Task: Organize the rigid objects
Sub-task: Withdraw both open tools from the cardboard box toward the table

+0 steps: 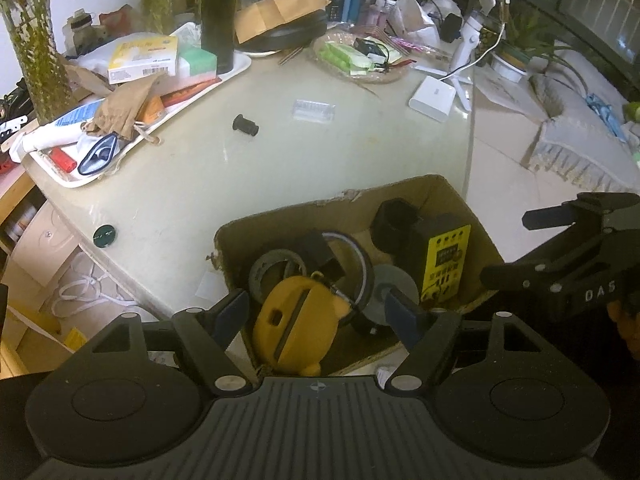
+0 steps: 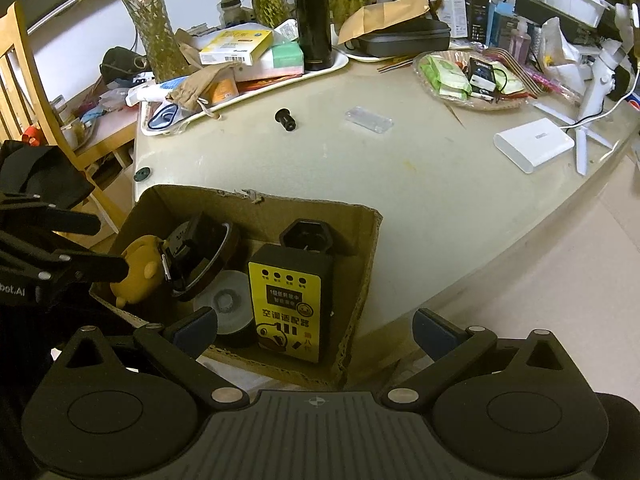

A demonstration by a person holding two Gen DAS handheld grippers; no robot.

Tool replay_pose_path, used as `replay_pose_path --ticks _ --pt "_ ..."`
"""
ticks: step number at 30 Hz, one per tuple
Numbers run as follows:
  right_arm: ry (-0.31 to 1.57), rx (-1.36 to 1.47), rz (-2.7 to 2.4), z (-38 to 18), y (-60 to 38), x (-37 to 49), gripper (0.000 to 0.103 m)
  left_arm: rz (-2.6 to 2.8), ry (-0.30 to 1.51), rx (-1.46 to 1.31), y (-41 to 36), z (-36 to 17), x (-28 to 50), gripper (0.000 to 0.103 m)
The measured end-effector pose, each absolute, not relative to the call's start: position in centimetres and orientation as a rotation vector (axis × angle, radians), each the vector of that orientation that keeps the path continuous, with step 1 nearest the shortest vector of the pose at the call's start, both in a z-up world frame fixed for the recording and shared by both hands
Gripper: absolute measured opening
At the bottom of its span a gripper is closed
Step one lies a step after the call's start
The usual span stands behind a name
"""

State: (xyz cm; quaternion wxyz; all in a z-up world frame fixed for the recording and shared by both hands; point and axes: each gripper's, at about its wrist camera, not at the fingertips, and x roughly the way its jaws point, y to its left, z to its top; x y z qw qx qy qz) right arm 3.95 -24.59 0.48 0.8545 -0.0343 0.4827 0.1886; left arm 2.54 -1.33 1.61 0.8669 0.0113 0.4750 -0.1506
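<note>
Cluttered pale surface [image 1: 192,200] holds a cardboard box [image 1: 332,208] at its near edge. Left tool [image 1: 316,312] hangs wide open over the yellow toy [image 1: 296,320] inside, gripping nothing. Right tool [image 2: 316,330] gapes empty too. A small black part [image 1: 245,125] lies far off, up and left, nearer the left tool.

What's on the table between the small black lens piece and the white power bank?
A small clear plastic case lies between the black lens piece and the white power bank; the table there is otherwise bare. The right wrist view shows it best.
</note>
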Motion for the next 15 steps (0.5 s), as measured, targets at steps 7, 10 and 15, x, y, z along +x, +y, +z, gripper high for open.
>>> replay_pose_path --ticks 7,10,15 --pt "1.010 -0.075 0.399 0.60 -24.46 3.93 0.103 -0.318 0.985 0.011 -0.99 1.69 2.28 0.075" --pt "1.009 -0.075 0.399 0.60 -24.44 3.97 0.103 -0.317 0.978 0.009 -0.98 1.80 2.28 0.075" --pt "0.997 -0.075 0.396 0.70 -24.44 4.05 0.103 -0.311 0.966 0.014 -0.93 1.84 2.20 0.075"
